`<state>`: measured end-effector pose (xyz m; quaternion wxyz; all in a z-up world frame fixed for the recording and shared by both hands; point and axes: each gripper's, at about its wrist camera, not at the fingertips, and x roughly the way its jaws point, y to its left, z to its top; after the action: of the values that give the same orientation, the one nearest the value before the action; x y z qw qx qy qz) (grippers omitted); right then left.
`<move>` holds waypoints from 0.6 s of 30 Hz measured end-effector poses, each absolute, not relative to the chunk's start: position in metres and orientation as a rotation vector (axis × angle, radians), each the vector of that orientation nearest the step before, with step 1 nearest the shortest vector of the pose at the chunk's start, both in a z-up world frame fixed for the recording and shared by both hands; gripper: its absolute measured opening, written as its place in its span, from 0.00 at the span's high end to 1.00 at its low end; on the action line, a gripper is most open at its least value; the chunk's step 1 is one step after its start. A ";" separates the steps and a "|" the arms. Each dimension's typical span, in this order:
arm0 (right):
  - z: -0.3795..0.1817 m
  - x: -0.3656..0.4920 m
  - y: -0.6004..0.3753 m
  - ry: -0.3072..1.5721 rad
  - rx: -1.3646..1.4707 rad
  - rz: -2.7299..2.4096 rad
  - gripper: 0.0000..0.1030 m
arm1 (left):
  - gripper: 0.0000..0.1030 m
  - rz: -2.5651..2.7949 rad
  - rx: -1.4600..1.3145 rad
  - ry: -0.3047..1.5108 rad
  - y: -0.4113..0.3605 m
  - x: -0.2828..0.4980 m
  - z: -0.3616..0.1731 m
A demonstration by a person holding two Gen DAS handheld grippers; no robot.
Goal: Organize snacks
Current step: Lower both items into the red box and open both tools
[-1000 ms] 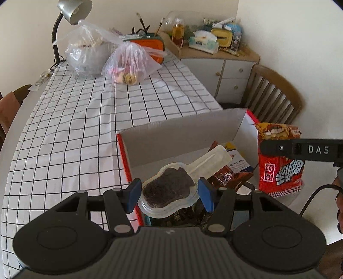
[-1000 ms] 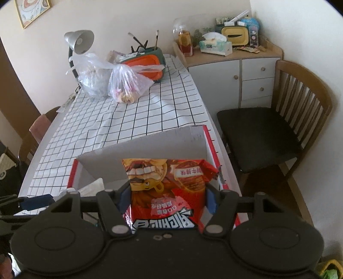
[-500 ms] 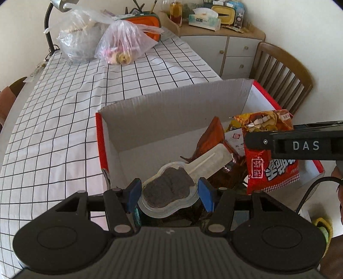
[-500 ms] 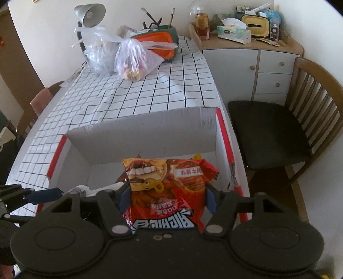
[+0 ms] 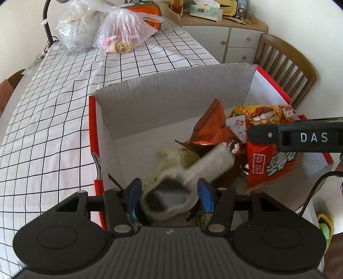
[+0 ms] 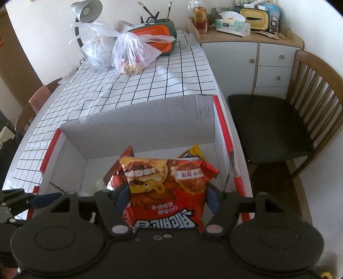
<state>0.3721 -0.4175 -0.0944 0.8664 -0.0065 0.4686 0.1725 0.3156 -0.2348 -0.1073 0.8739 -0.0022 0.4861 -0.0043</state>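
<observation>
A red-edged cardboard box [image 5: 171, 85] stands open on the checked table, with several snack packets inside. My left gripper [image 5: 170, 193] hangs over its near left corner. Its blue pads are shut on a clear plastic snack pack [image 5: 171, 197] with dark filling, which is blurred and sags forward. My right gripper [image 6: 167, 198] is over the box's right half [image 6: 139, 120] with a red snack bag [image 6: 167, 188] upright between its pads. Its jaws are opening, and the pads still touch the bag's sides. The bag [image 5: 270, 163] also shows in the left wrist view, below the right gripper's finger [image 5: 300, 137].
An orange foil packet [image 5: 214, 126] and a pale green pack [image 5: 171, 156] lie in the box. Two tied plastic bags [image 6: 133, 53] and an orange container [image 6: 154, 34] sit at the table's far end by a lamp [image 6: 85, 8]. A wooden chair [image 6: 278, 128] and a cabinet [image 6: 246, 55] stand to the right.
Both grippers have sunk toward the box, so more of its inside shows. The clear pack has gone blurred and tipped lower. The right pads stand slightly wider around the red bag.
</observation>
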 end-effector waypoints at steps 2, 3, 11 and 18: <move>-0.094 0.369 -0.419 0.983 -0.008 0.364 0.30 | 0.44 -0.013 -0.008 1.010 -0.235 0.314 -0.107; -0.094 0.368 -0.419 0.982 -0.005 0.364 0.29 | 0.42 -0.014 -0.008 1.007 -0.235 0.313 -0.106; -0.078 0.348 -0.425 0.931 0.013 0.365 0.18 | 0.36 -0.043 -0.034 0.958 -0.232 0.298 -0.092; -0.052 0.321 -0.432 0.856 0.038 0.387 0.10 | 0.31 -0.065 -0.070 0.889 -0.218 0.277 -0.072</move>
<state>0.3214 -0.4318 -0.0515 0.8915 0.0182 0.4126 0.1863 0.2773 -0.2178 -0.0717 0.9016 -0.0337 0.4300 -0.0314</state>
